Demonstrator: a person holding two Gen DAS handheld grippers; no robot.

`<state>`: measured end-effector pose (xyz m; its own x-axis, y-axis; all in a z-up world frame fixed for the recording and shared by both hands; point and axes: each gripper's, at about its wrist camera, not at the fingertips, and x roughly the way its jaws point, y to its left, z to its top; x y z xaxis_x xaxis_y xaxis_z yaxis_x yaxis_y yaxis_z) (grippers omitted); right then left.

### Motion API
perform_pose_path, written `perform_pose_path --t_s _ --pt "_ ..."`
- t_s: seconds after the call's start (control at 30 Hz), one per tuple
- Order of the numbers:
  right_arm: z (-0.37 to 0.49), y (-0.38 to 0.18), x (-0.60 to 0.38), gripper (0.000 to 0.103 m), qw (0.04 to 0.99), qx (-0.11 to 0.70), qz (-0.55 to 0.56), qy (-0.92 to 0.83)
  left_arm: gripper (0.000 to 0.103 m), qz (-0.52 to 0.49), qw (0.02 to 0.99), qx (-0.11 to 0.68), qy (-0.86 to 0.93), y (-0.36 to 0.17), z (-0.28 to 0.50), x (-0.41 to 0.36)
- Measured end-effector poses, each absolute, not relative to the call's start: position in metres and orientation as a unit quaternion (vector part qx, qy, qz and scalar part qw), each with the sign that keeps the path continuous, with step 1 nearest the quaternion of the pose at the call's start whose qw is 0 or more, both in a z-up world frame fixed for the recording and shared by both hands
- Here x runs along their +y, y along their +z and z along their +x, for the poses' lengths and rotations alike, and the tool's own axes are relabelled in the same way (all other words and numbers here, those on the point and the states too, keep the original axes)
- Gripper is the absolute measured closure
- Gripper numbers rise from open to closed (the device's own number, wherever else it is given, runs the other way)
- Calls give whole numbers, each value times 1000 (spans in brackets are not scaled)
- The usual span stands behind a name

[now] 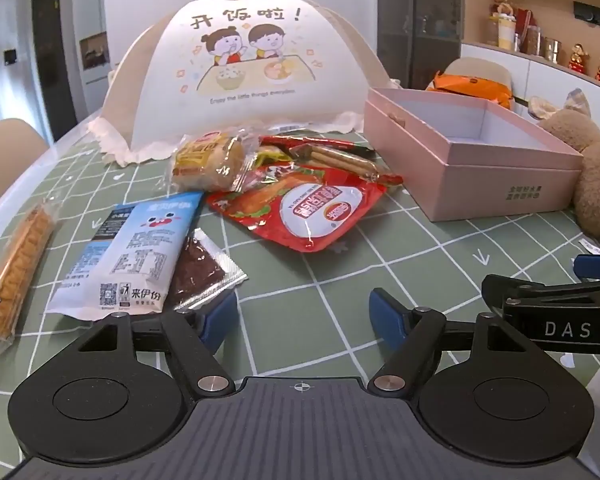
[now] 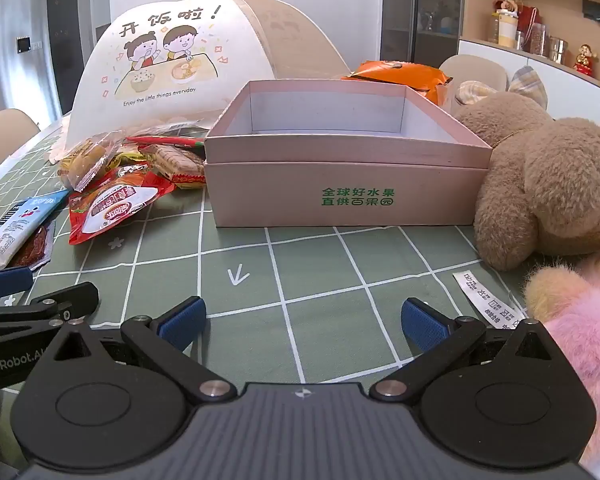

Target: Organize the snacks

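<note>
- Snack pile sits to the left of the open pink cardboard box (image 2: 340,196) on the green grid-patterned tablecloth (image 2: 300,280), nearest pieces almost against the box's left wall.
- Largest in the pile: a flat red foil pouch with a white oval label (image 1: 312,208), lying flat, left of the box and nearer to you than the rest.
- Behind it, a clear-wrapped golden cake (image 1: 208,164) and a clear pack of brown wafer sticks (image 1: 340,160), overlapping each other and the pouch's far edge.
- Farther left of the box: a pale blue and white snack bag (image 1: 132,256) lying face down, with a small clear sachet of dark red strips (image 1: 200,272) tucked against its right side.
- Farthest left: a long clear-wrapped orange-brown bar (image 1: 16,268) near the table edge.
- Box interior is white; no snack shows inside it.
- Your left gripper (image 1: 300,314) hangs over bare cloth, left of the box; its jaws stand apart with nothing between them, the left blue pad just beside the sachet's corner.
- Your right gripper (image 2: 304,322) faces the box's front wall, jaws spread wide, only cloth between them.
- Right of the box: a brown plush bear (image 2: 548,184) touching its corner, and a pink fluffy toy (image 2: 584,340) nearer you.
- Behind the box: an orange crinkled bag (image 2: 400,74); behind-left, a white domed mesh food cover with a cartoon print (image 1: 252,68).
</note>
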<state>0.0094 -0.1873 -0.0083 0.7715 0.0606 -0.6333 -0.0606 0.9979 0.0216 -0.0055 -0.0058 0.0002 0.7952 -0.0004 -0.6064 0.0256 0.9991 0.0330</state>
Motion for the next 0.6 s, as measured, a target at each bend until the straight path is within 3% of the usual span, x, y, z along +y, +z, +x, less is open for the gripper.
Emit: perform_pose_path --t_s 0.6 --pt "9 -8 -188 0 941 337 0 32 23 13 947 322 -8 0 -4 -3"
